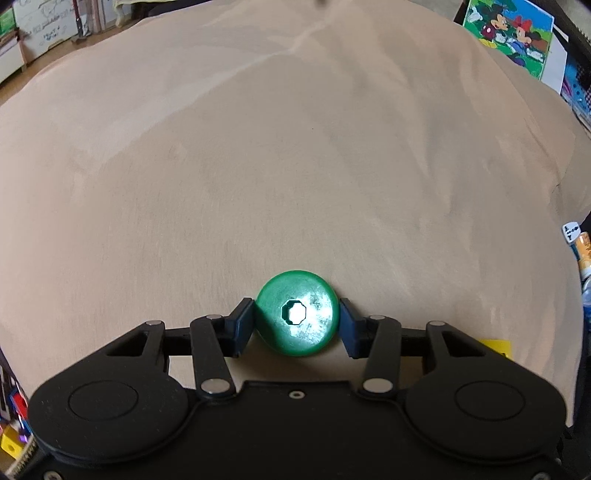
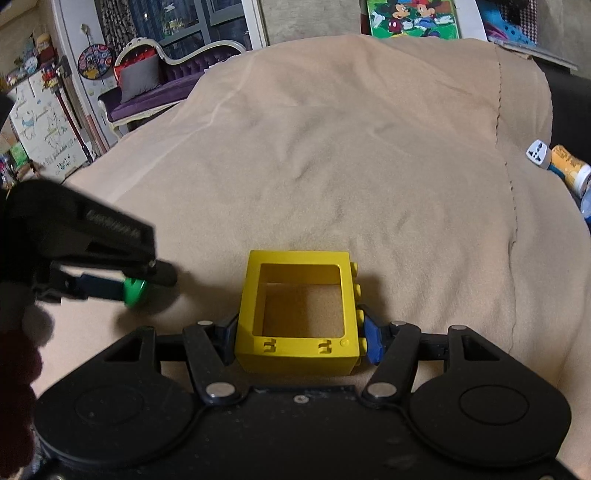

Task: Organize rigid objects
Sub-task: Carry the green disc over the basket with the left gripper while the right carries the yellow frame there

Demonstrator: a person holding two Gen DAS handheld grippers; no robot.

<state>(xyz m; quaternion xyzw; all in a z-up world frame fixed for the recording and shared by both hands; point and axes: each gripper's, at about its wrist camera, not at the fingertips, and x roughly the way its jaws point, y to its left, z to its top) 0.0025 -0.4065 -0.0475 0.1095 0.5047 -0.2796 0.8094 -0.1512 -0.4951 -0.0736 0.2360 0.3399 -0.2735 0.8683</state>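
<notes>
The left tool [image 1: 297, 320] has its two blue fingers [image 1: 242, 325] pressed against either side of a round green plastic piece [image 1: 297, 318] with an octagonal hole in its middle. Below lies a wide tan blanket [image 1: 277, 166]. A cartoon-mouse picture [image 1: 511, 35] stands at the far right edge, and a yellow corner [image 1: 498, 347] peeks out beside the right linkage.

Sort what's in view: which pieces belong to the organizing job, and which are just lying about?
Job: green round piece in left tool; yellow frame block in right tool.
Lying about: Mickey picture, white plug adapter, orange-labelled bottle.
</notes>
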